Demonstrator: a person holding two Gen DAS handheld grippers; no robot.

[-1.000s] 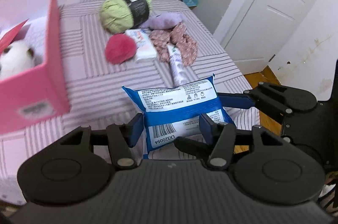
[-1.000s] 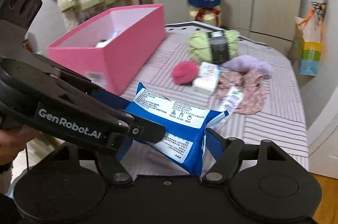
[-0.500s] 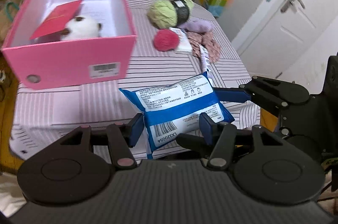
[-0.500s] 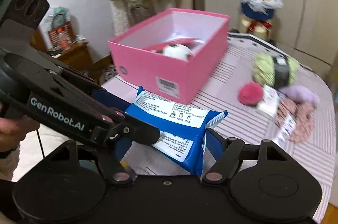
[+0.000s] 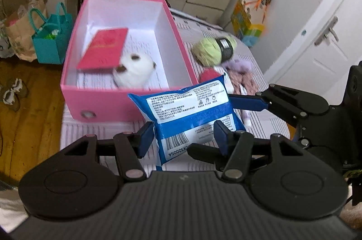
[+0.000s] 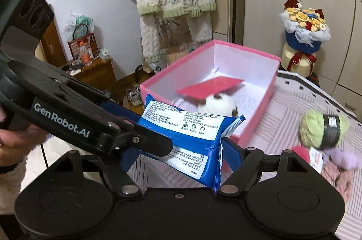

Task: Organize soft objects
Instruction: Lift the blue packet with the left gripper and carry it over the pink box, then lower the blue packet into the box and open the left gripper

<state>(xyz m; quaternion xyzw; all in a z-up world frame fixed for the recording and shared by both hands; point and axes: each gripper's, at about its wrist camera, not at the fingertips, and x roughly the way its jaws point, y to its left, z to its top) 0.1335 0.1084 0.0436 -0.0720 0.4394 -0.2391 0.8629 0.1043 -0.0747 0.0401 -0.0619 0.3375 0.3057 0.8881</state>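
A blue and white wipes pack (image 5: 190, 113) is held in the air by both grippers. My left gripper (image 5: 183, 138) is shut on its near end. My right gripper (image 6: 181, 149) is shut on it from the other side, and the pack (image 6: 187, 133) fills its jaws. The pack hangs just in front of the open pink box (image 5: 99, 104), which also shows in the right wrist view (image 6: 260, 117). Inside lie a white plush (image 5: 133, 72) and a red card (image 5: 104, 47).
On the striped tablecloth (image 5: 226, 31) right of the box lie a green yarn ball (image 5: 210, 49), a red pom-pom (image 5: 208, 75), a purple fluffy item (image 5: 239, 64) and a patterned cloth (image 5: 244, 81). A bouquet (image 6: 303, 31) stands behind the table. Bags (image 5: 49, 40) sit on the wooden floor.
Both grippers have lifted the pack and carried it left toward the pink box. The views now look down into the box from higher up.
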